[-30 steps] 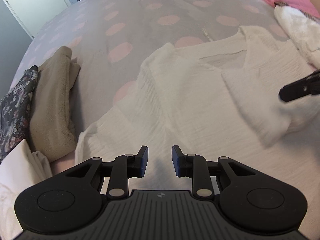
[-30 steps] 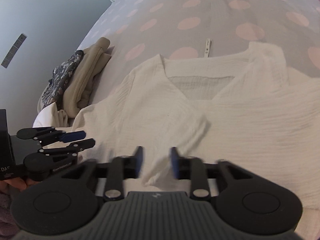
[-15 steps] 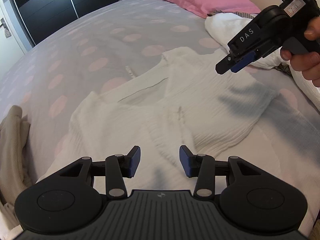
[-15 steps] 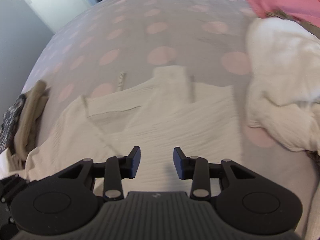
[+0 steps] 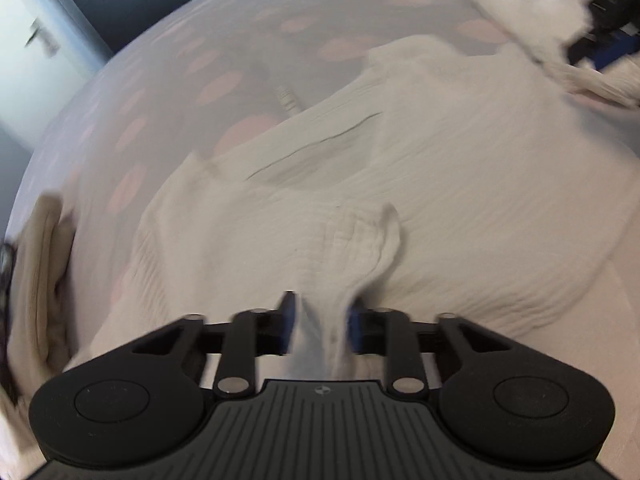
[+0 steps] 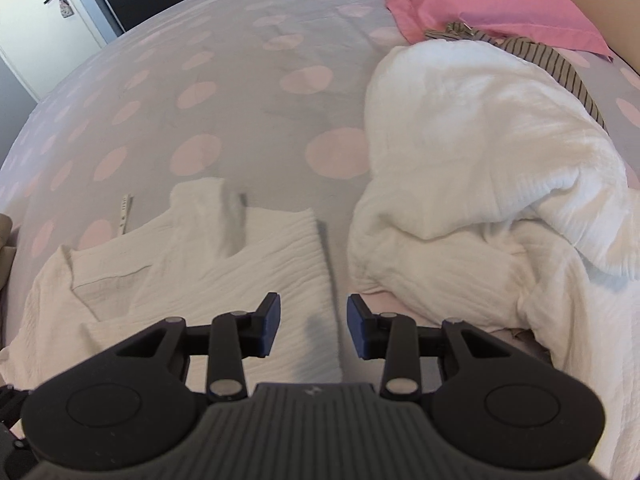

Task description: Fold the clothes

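Two claws: left claw (image 5: pixel 320 322) just narrowed onto one cream blouse (image 5: pixel 460 200), right claw (image 6: pixel 313 326) wide, empty.

Cream blouse (image 6: pixel 256 256) on a grey bedspread (image 6: pixel 240 128) with pink dots, pink pillow (image 6: pixel 500 0)

No text, number or brand name can be read in either view. The ribbed black plastic body of each gripper carries a small pale round emblem near its front edge, too small to tell. A narrow white fabric tag (image 6: pixel 125 210) lies on the grey bedsheet with pink dots (image 6: pixel 192 92); its print is illegible.
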{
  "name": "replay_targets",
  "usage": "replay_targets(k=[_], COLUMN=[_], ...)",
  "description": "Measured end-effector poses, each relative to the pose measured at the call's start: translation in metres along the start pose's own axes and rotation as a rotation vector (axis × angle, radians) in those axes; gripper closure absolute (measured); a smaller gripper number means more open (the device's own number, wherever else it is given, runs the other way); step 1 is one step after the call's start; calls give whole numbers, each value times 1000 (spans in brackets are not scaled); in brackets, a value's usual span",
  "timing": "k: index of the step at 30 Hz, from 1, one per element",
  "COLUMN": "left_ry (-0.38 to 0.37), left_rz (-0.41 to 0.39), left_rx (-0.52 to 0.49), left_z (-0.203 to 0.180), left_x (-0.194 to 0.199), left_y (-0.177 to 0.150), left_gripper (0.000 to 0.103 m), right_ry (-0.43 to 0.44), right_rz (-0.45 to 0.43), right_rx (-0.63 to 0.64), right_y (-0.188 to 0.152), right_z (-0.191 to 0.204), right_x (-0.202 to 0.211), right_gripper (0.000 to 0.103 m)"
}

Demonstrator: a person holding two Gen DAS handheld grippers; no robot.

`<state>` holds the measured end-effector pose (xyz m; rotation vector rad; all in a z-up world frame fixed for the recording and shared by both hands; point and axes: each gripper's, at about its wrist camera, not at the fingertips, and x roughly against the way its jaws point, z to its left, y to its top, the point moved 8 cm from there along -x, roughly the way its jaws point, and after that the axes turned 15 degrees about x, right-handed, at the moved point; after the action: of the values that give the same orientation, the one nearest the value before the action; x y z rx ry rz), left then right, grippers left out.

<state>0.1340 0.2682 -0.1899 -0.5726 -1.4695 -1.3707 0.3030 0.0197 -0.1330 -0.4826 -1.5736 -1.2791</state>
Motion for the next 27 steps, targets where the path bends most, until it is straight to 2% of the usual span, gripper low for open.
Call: replay_targets(k=[2, 5, 9, 10, 15, 21, 25, 26, 27], left_ry=[-17, -81, -115, -116, -119, -111, -123, -127, -130], left_rz=[36, 42, -3, -6, -4, 0, 5, 4, 3], left_rx=[112, 196, 211, 215, 223, 161, 157, 163, 170], left_z=[24, 45, 49, 49, 39, 31, 30, 31, 32], left_x=[-2, 0, 5, 5, -1, -9, -12, -12, -13], left_y=[-1, -4, 0, 1, 10, 8, 9, 10, 10], left_gripper=[87, 87, 85, 81, 78, 78, 79, 85, 89], right_ry=[7, 32, 84, 90, 81, 108, 120, 101, 79], right_rz=[3, -1, -36, -46, -62, -35, 56, 72, 80], right_rx=[-22, -53, -126, -147, -146, -148, -95, -62, -23], right_y=[0, 1, 8, 11, 37, 63, 64, 63, 62], right_z=[-2, -3, -8, -10, -12, -11, -2, 0, 3], right_x=[-3, -7, -13, -15, -31, -66, -94, -96, -96], right_gripper=[63, 63, 63, 63, 63, 62, 63, 66, 80])
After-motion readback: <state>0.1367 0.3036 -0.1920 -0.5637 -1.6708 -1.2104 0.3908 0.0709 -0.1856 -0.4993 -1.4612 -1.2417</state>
